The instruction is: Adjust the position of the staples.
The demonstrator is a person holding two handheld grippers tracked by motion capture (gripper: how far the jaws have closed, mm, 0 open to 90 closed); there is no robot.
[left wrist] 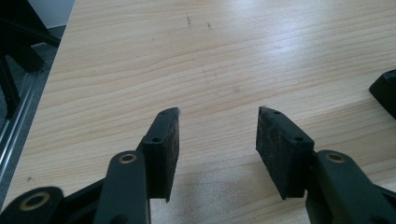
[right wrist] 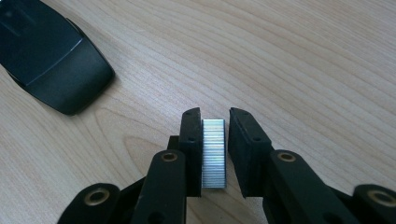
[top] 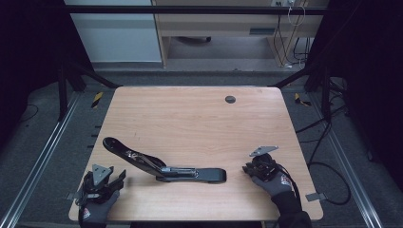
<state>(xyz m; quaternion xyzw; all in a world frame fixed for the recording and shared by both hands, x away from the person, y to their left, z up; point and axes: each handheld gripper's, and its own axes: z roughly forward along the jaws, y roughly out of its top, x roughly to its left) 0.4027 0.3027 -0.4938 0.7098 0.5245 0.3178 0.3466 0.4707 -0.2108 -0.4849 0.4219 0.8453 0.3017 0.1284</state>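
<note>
Right now, staple strip point(right wrist: 214, 153) sits between right gripper point(right wrist: 215, 123) jaws.

A wooden table point(top: 199, 118) with a dark grommet hole point(top: 230, 99); cables point(top: 328, 166) on the floor.

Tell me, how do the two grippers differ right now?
The left gripper has widely spread jaws with bare table between them; the right gripper has narrow-set jaws around a silver staple strip. The strip lies against one pad, a slim gap at the other. Both have black jaws and point toward the opened black stapler.
</note>
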